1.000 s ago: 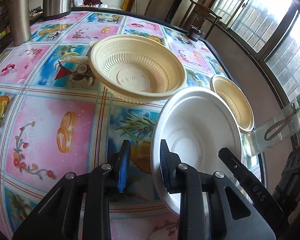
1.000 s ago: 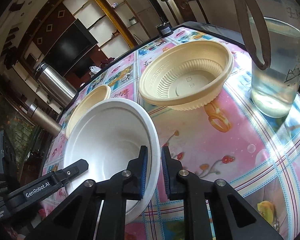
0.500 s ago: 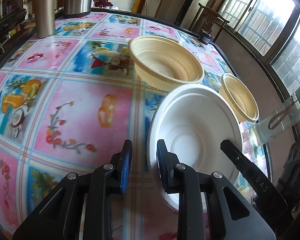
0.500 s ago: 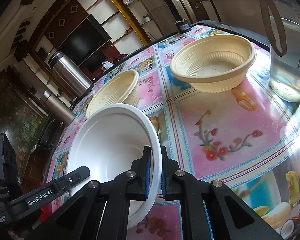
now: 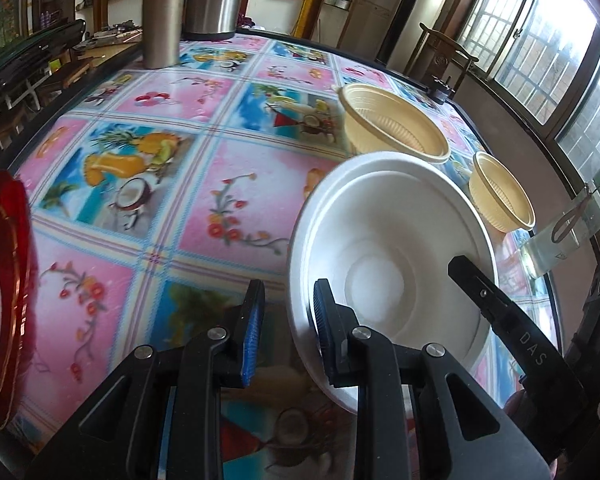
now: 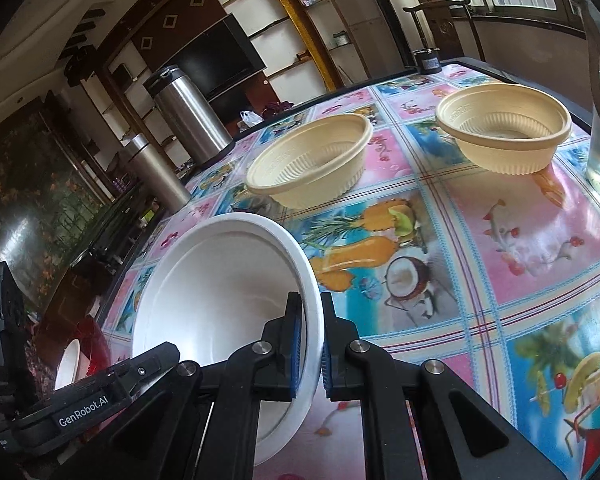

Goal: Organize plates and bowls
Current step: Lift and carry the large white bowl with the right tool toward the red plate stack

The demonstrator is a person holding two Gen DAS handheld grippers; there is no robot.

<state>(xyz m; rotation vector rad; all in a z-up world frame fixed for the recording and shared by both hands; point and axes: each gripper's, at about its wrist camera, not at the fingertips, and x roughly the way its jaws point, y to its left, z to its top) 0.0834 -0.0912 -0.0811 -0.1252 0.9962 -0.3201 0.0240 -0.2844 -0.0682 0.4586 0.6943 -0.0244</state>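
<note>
- Left wrist view: the left gripper point(image 5: 286, 318) stands with its jaws apart. The rim of the white bowl point(image 5: 392, 248) sits in the gap between them, yet only the right-hand pad looks near it, so this gripper does not seem to be clamping anything.
- The white bowl is tilted and lifted off the worktop point(image 5: 228, 176), which is covered with a pink and blue fruit-print cloth.
- Beyond it, a large tan bowl point(image 5: 394, 122) and a small tan bowl point(image 5: 502, 192) rest apart on the cloth, each on its own.
- At the left edge is a red plate point(image 5: 8, 264) with something white lying on it, only partly seen.
- Two steel flasks point(image 5: 162, 12) stand at the far side, and a clear water jug point(image 5: 556, 248) sits near the right edge.
- Right wrist view: the right gripper point(image 6: 310, 346) is closed on the white bowl's rim, pads pressed to both faces, and carries it tilted above the near edge of the worktop.
- The two tan bowls are upright and well apart, neither nested in the other.
- Low on the left, the red plate shows again with a white dish on it.
- Judgement: sorting has barely begun. The white bowl is in transit, possibly toward the red plate, and both tan bowls are left to stack.
</note>
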